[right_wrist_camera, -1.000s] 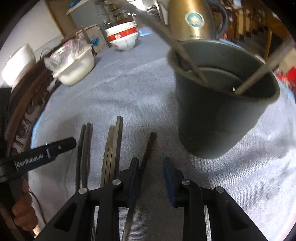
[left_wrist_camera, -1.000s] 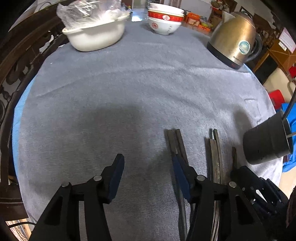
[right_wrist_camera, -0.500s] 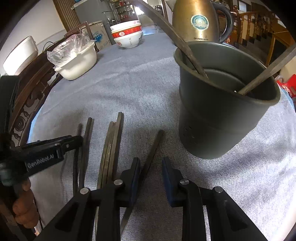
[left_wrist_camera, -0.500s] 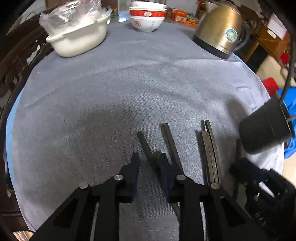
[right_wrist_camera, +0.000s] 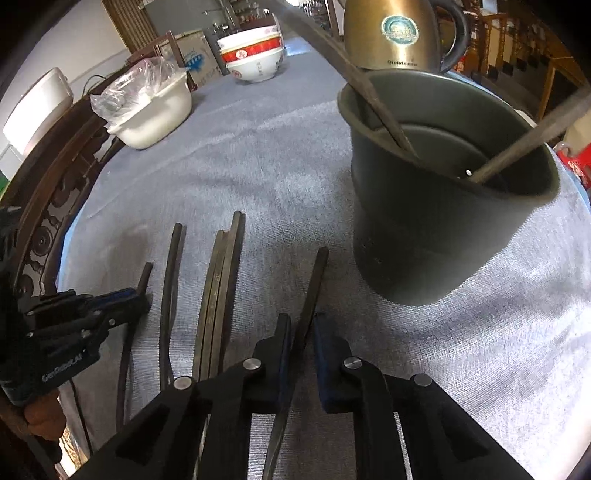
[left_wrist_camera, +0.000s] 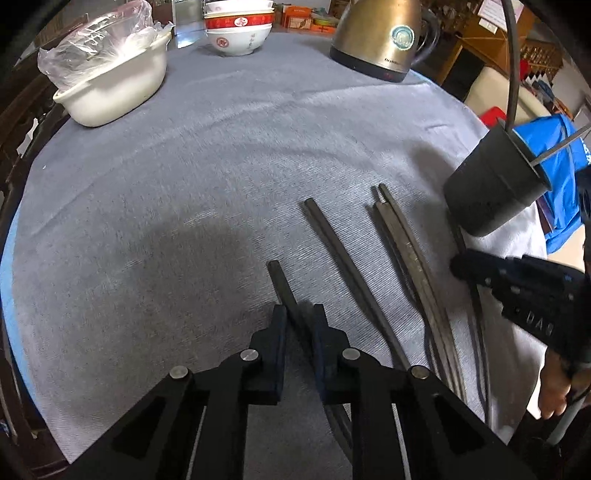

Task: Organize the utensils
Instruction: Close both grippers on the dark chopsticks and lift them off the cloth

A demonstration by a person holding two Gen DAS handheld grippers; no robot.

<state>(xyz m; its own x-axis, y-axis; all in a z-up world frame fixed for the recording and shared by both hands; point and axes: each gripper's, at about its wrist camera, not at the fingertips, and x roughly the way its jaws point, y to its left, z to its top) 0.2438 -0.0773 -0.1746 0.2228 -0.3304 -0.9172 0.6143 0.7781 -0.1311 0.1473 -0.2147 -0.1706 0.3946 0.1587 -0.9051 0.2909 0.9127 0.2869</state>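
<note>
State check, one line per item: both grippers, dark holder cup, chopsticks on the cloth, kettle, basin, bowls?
Left gripper: jaws just closed on one dark chopstick.
Right gripper: jaws just closed on a dark chopstick.
Dark holder cup: upright, two chopsticks inside.
Loose chopsticks: flat on cloth.
Brass kettle: upright.
White basin: plastic-covered.
Red-and-white bowls: stacked.

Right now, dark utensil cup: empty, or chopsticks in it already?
Not empty. Two chopsticks, one and another, lean against the rim of the upright utensil cup, ends inside. More chopsticks lie flat on the cloth.
</note>
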